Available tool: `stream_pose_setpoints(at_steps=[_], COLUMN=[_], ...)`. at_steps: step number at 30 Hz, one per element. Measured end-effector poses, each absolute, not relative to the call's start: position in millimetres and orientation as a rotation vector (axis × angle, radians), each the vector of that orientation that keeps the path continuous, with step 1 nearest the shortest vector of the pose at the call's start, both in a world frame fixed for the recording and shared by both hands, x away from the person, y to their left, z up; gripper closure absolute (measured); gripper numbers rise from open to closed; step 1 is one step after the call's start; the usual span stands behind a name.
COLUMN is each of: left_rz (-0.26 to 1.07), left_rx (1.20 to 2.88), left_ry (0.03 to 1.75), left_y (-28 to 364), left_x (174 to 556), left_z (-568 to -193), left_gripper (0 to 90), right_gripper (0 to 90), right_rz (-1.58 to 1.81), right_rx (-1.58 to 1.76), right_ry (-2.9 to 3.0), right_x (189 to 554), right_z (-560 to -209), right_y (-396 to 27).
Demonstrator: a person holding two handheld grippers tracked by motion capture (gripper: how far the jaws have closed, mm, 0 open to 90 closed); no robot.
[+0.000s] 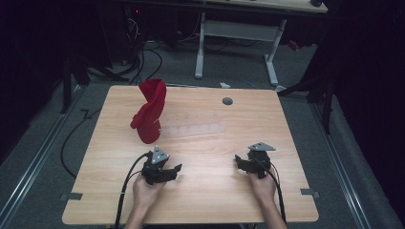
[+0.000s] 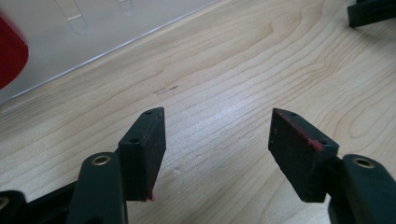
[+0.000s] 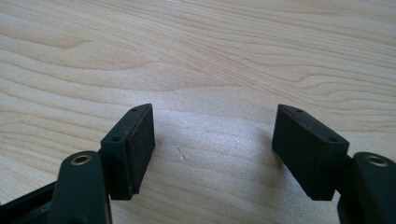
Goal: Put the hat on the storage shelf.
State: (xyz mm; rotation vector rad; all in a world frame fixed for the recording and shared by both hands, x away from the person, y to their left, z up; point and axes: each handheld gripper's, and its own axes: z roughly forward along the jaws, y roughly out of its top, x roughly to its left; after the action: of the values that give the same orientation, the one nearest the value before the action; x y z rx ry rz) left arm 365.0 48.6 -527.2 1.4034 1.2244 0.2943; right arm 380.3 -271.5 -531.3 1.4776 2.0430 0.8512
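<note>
Your left tongs stand released, the jaws wide apart with nothing but bare wood between them; in the left gripper view the two black pads hang just above the table. Your right tongs are released too, the jaws spread over plain wood grain in the right gripper view, holding nothing. Both sit over the near half of the table, well apart from each other, your left hand and right hand coming in from the near edge, cables trailing back.

Beyond your left tongs, farther and a little left, a red cloth stands bunched up in a tall heap. It rests at the left end of a clear plastic tray that lies flat across the table's middle; it probably has small compartments, though the high view is too faint to be sure. In the left gripper view the tray's edge runs across the far left, with a corner of the red cloth at the margin. A grey round cap sits in the table near the far edge.
</note>
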Motion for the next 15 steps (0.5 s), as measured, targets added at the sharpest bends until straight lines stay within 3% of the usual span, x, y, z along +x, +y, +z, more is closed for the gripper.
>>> stream_pose_setpoints(at_steps=[15], left_rz=[0.334], left_rx=[1.417], left_ry=[1.243], left_y=[45.7], left_x=[373.5], left_z=[-537.4], left_gripper=[36.5], right_gripper=[30.1], right_rz=[0.851], right_rx=[1.478], right_ry=[2.043], right_x=[380.3], right_z=[-531.4], right_y=[-271.5])
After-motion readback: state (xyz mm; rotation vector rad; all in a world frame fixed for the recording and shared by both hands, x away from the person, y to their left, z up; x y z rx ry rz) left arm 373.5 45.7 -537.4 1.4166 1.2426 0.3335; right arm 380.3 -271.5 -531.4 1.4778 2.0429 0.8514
